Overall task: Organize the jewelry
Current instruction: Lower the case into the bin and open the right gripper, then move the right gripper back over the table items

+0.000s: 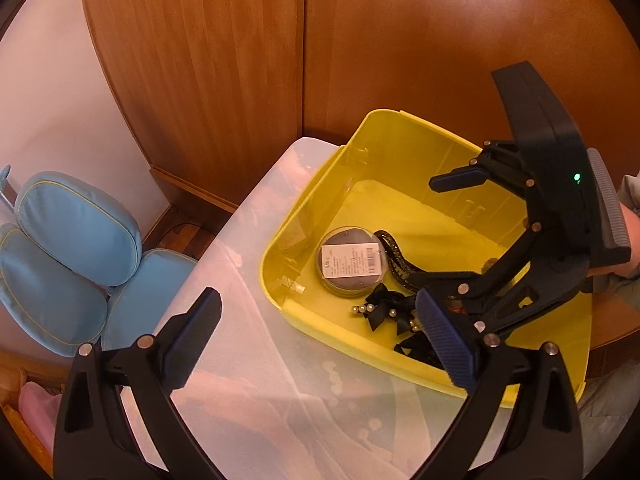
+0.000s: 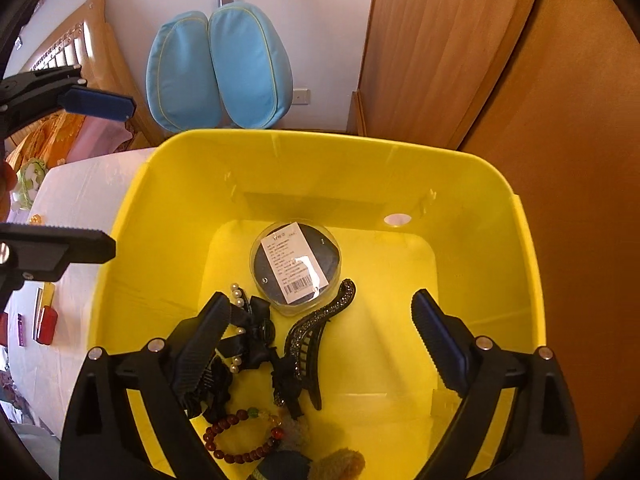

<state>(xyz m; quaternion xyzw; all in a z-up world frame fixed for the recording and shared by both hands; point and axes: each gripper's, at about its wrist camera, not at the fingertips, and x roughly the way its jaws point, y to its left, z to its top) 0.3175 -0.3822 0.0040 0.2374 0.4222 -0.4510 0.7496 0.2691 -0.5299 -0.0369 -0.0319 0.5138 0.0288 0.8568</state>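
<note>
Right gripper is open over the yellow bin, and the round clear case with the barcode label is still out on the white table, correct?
Not quite: the round clear case lies inside the yellow bin, as the right wrist view shows. The right gripper is open over it.

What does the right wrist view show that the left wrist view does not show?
Only the right wrist view shows the dark red bead bracelet lying in the near part of the yellow plastic bin, and some small red items on the white table.

Only the left wrist view shows the whole right gripper, open above the bin, and the left gripper open over the table.

Both show the bin, the round clear case with a white label, the black curved hair clip, the black bow with pearls and the blue cushioned chair.
</note>
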